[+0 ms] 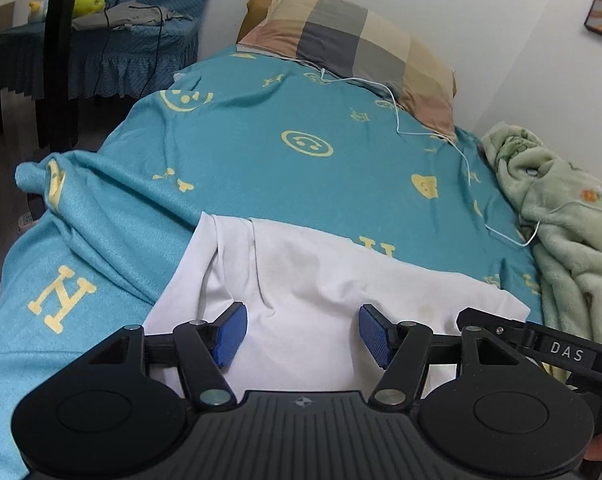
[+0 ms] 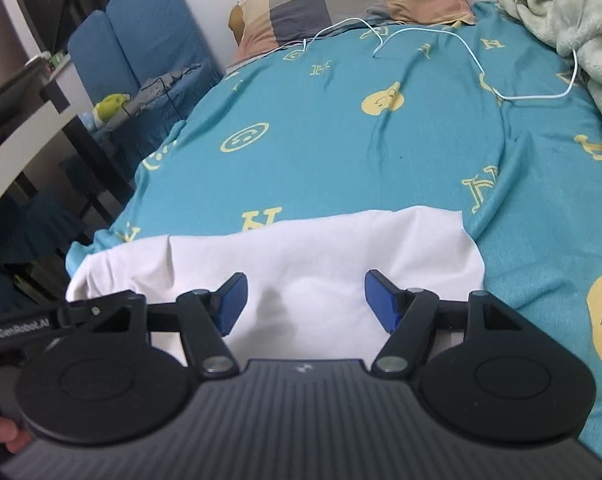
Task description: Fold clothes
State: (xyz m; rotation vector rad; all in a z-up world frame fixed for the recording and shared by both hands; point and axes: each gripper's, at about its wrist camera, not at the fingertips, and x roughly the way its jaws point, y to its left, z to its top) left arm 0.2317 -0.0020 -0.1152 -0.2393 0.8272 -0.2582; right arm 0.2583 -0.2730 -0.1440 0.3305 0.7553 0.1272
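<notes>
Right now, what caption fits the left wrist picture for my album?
Open left gripper hovers over a white garment on the teal bedsheet.

Left gripper (image 1: 303,334) is hanging over a white garment (image 1: 301,276) with its blue pads (image 1: 232,332) spread apart, nothing pinched between them. The garment lies on a teal bedsheet (image 1: 261,128) with yellow smiley faces and H letters, and it's got a fold along its left side. Up at the head there's a checked pillow (image 1: 353,40), with a thin white cable (image 1: 429,132) trailing from it across the sheet to a crumpled green blanket (image 1: 561,208) on the right. Far left, a chair in a blue cover (image 1: 101,60) with a yellow-green plush toy (image 1: 89,2) on it. The other gripper (image 1: 541,344) pokes in lower right.
</notes>
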